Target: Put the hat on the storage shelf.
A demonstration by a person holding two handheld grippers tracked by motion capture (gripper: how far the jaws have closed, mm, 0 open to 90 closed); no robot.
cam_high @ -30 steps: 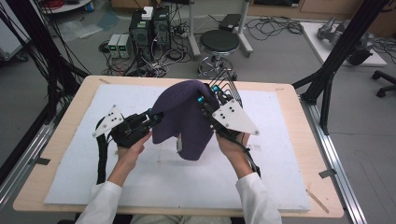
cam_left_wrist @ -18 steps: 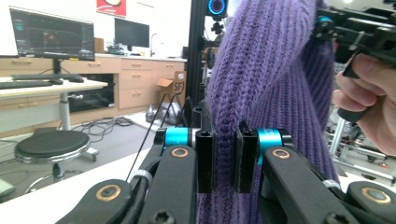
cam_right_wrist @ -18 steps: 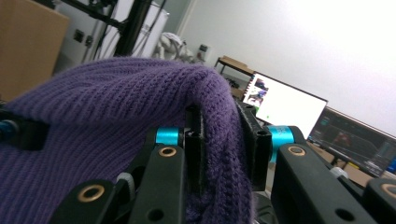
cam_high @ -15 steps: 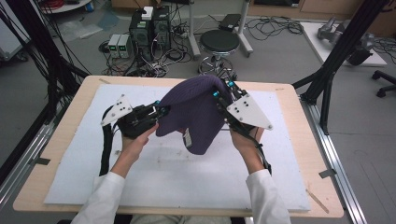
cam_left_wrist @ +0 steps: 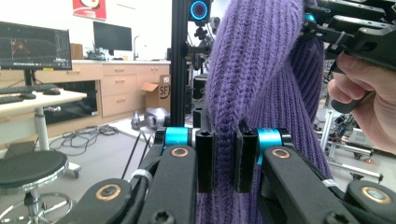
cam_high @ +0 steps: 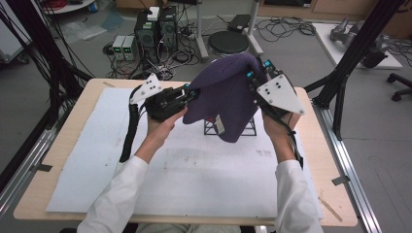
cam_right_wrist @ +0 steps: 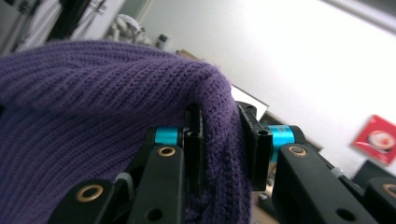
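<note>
A purple knitted hat (cam_high: 224,97) hangs in the air over the back middle of the table, stretched between both grippers. My left gripper (cam_high: 190,93) is shut on its left edge; in the left gripper view the jaws pinch a fold of the knit (cam_left_wrist: 224,135). On the hat's upper right edge my right gripper (cam_high: 255,74) is shut, the fabric (cam_right_wrist: 219,140) bunched between its pads. A white label (cam_high: 219,124) shows near the hat's lower rim. Below the hat stands a small black wire stand (cam_high: 229,128).
The white mat (cam_high: 194,165) covers most of the wooden table (cam_high: 58,184). Black frame poles (cam_high: 350,63) rise at the right and left. On the floor behind the table are a round stool (cam_high: 228,42), electronics boxes and cables.
Both grippers have lifted the hat up and away from me, off the table. The black wire stand under it has come into sight.
</note>
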